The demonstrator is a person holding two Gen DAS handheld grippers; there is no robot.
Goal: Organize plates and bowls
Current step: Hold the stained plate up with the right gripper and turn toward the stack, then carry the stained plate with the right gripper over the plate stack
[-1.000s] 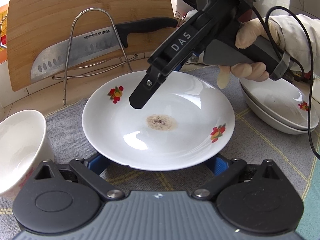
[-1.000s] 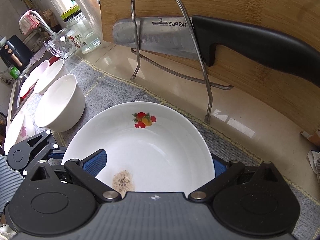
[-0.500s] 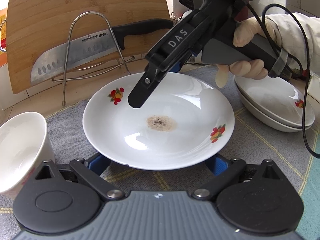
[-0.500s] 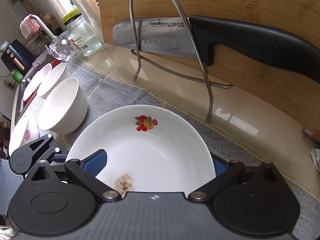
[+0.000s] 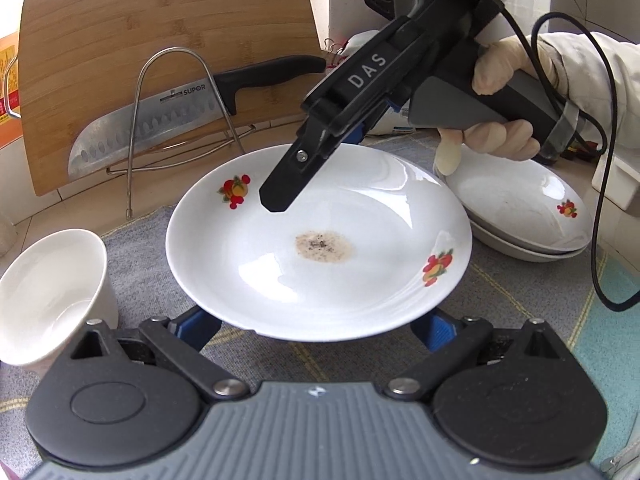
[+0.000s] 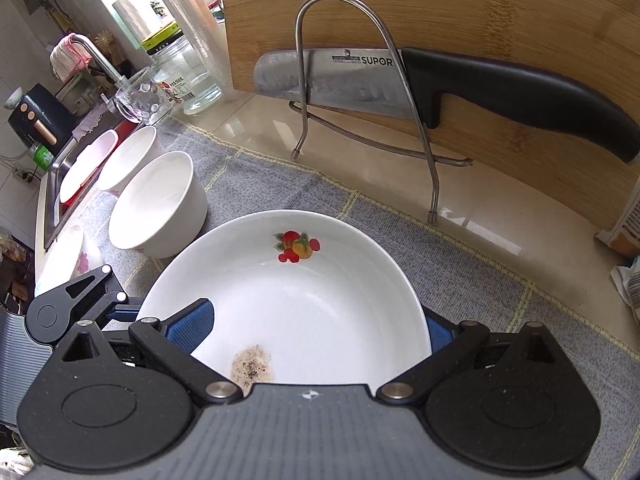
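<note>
A white plate (image 5: 320, 248) with two printed fruit motifs near its rim is being shown on a grey woven mat (image 5: 136, 248) on the counter. A brown, speckled stain (image 5: 325, 247) is sitting at its centre, and window light is being reflected off the glaze. The plate is being straddled by the left gripper (image 5: 318, 326), whose jaws are being held wide apart, one blue pad at each side of the near rim; whether the pads are touching the rim cannot be told, since they are partly hidden under it. The right gripper (image 6: 310, 328) is being held over the plate from the other side by a gloved hand (image 5: 500, 108), its jaws also spread wide across the plate, one blue pad above the inner surface and the other outside the rim.

Just to the right of the plate, two similar plates (image 5: 528, 216) are lying stacked. A white bowl (image 5: 48, 292) is standing at the left, with more bowls (image 6: 128, 160) being seen beyond it toward the sink. Behind the mat, a knife (image 5: 176, 116) is being propped in a wire rack (image 5: 168, 120) against a wooden cutting board (image 5: 160, 28).
</note>
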